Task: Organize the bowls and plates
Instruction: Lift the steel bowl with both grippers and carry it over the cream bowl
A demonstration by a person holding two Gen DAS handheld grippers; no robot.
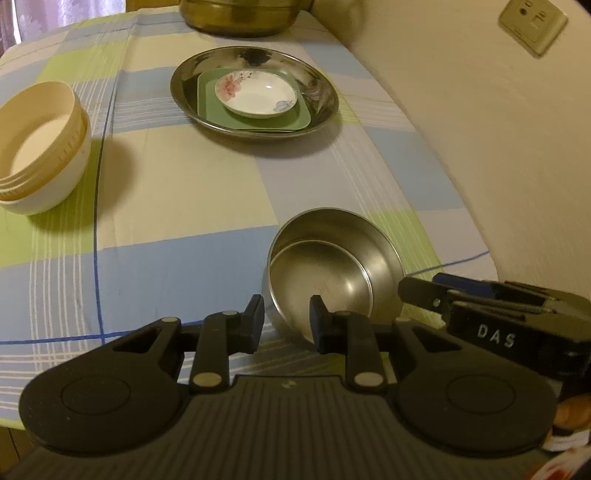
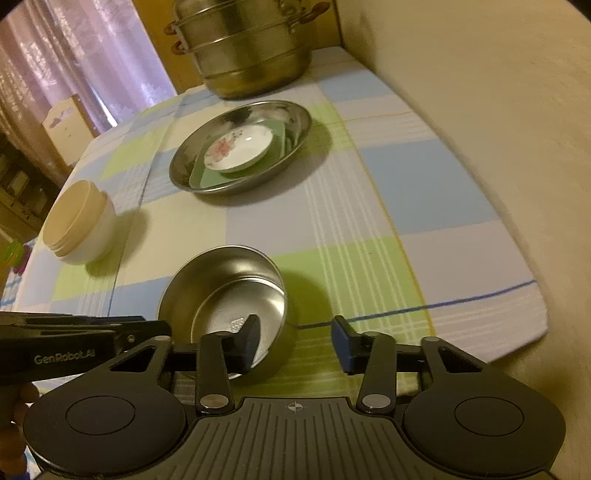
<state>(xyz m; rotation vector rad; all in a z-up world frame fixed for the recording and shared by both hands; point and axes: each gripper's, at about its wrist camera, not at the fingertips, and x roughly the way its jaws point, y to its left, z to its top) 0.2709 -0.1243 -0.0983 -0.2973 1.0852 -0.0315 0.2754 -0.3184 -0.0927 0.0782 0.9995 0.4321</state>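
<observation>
Two nested steel bowls (image 1: 332, 273) (image 2: 221, 288) sit tilted near the table's front edge. My left gripper (image 1: 286, 325) is shut on their near wall, one finger outside and one inside the inner bowl. In the right wrist view it reaches the bowls' left rim from the side. My right gripper (image 2: 295, 343) straddles the bowls' right wall, its left finger inside and its right finger outside. Both pads stand clear of the metal. Further back, a wide steel plate (image 1: 317, 92) (image 2: 295, 122) holds a green square plate (image 1: 258, 118) and a small floral dish (image 1: 258, 94) (image 2: 240, 147).
Stacked cream bowls (image 1: 40, 147) (image 2: 79, 221) stand at the left of the checked tablecloth (image 1: 184, 184). A large metal steamer pot (image 2: 243, 48) stands at the back. A beige wall (image 1: 480, 147) with a socket (image 1: 532, 26) runs along the table's right edge.
</observation>
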